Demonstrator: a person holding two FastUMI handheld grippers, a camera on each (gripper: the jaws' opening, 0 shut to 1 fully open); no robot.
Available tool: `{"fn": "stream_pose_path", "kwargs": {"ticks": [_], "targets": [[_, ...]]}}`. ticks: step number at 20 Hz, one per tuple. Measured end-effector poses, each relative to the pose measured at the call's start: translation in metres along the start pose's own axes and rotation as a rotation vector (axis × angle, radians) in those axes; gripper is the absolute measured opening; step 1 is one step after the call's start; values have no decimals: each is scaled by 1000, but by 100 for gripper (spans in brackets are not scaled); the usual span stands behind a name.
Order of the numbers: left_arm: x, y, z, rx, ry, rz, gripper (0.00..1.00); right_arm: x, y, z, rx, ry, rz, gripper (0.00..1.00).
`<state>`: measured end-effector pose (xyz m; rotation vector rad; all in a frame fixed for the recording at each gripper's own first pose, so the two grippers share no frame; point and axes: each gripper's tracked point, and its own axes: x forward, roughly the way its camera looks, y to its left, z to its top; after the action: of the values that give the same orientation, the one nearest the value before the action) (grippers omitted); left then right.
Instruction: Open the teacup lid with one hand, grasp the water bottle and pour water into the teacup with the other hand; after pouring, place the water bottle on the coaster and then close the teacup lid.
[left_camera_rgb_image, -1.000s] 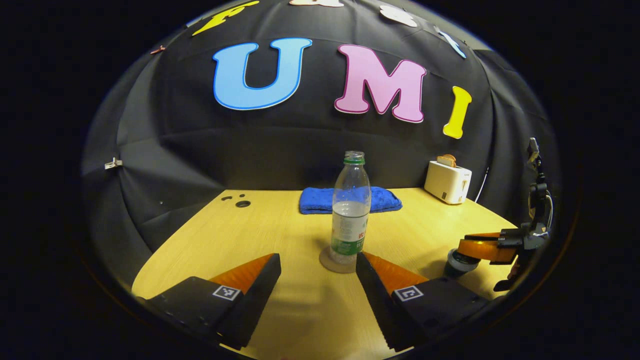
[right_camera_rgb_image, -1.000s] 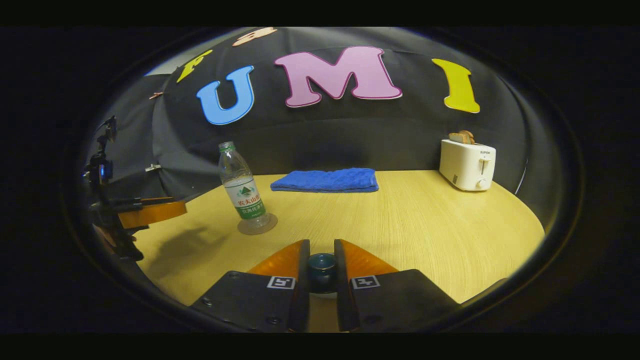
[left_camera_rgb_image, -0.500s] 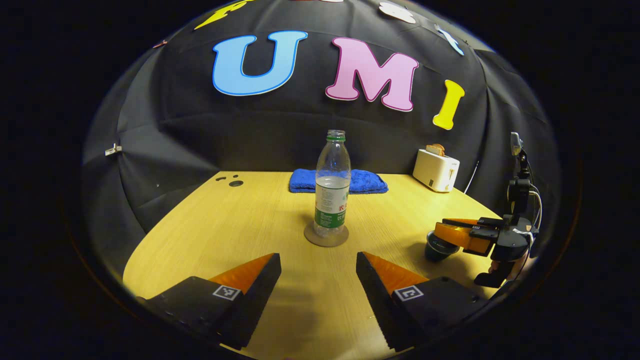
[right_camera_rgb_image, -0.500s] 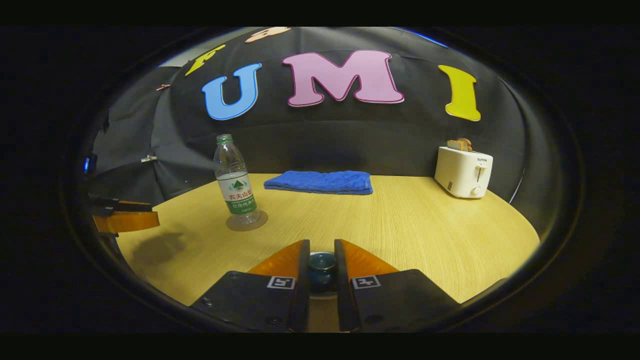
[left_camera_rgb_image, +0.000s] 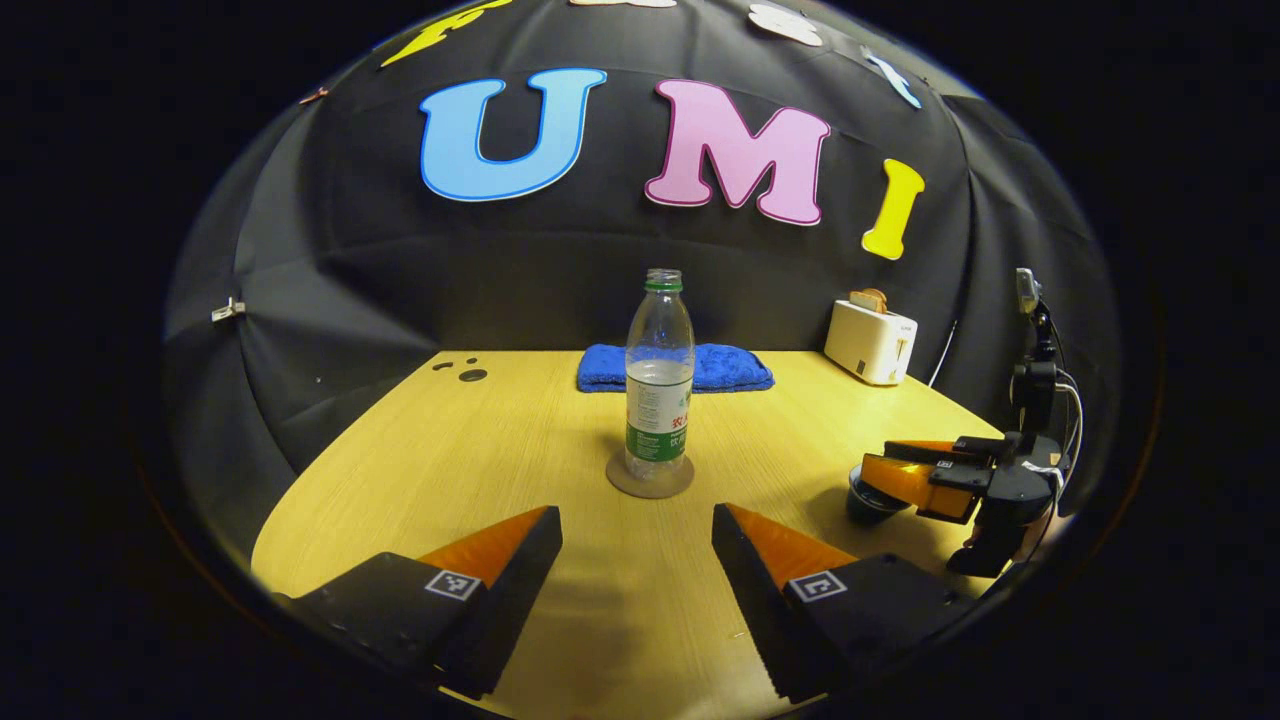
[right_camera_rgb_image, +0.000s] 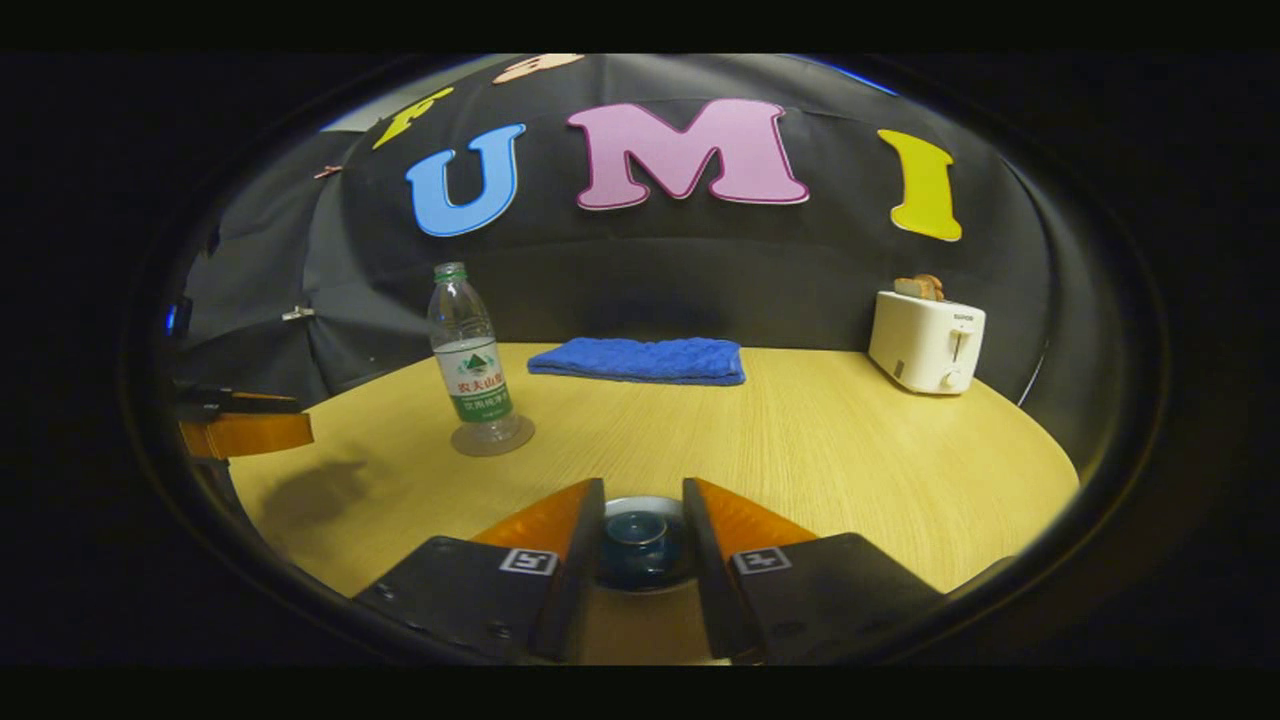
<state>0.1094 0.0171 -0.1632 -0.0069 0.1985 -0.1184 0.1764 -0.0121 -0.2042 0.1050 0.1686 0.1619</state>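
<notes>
In the left gripper view, my left gripper (left_camera_rgb_image: 637, 540) sits at the bottom of the frame with its black-and-orange fingers spread wide and nothing between them. Straight ahead at centre frame the clear plastic water bottle with the green-and-white label (left_camera_rgb_image: 658, 385) stands upright on the round brown coaster (left_camera_rgb_image: 650, 480), capless as far as I can tell, on the pale wooden table (left_camera_rgb_image: 440, 470). At the right edge I see my right gripper (left_camera_rgb_image: 905, 478) low over the dark glazed teacup (left_camera_rgb_image: 866, 497). A folded blue towel (left_camera_rgb_image: 677, 367) and a white toaster (left_camera_rgb_image: 868, 342) sit at the back, well apart from the work.

In the right gripper view, my right gripper (right_camera_rgb_image: 644, 540) shows at bottom centre, its fingers close on either side of the small dark blue lid knob (right_camera_rgb_image: 637, 528), with the lid's pale rim (right_camera_rgb_image: 640, 503) peeking just above it. I cannot tell whether the pads press on the knob or have just let go. The bottle and coaster stand at left of centre.

I judge the bottle step done and the lid closing in hand. To do it well, I should let the lid settle flat and centred before parting the fingers, then lift straight up so I don't drag the lid askew or nudge the cup.
</notes>
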Motion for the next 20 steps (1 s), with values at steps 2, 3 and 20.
{"fn": "stream_pose_path", "kwargs": {"ticks": [2, 3, 20], "targets": [[0, -4, 9, -14, -5, 1, 96, -6, -2, 8, 14, 2, -1, 62], [-2, -8, 16, -22, -13, -1, 96, -10, -5, 13, 17, 5, -6, 74], [-147, -75, 159, -87, -190, 190, 95, -196, -31, 198, -23, -143, -51, 99]]}}
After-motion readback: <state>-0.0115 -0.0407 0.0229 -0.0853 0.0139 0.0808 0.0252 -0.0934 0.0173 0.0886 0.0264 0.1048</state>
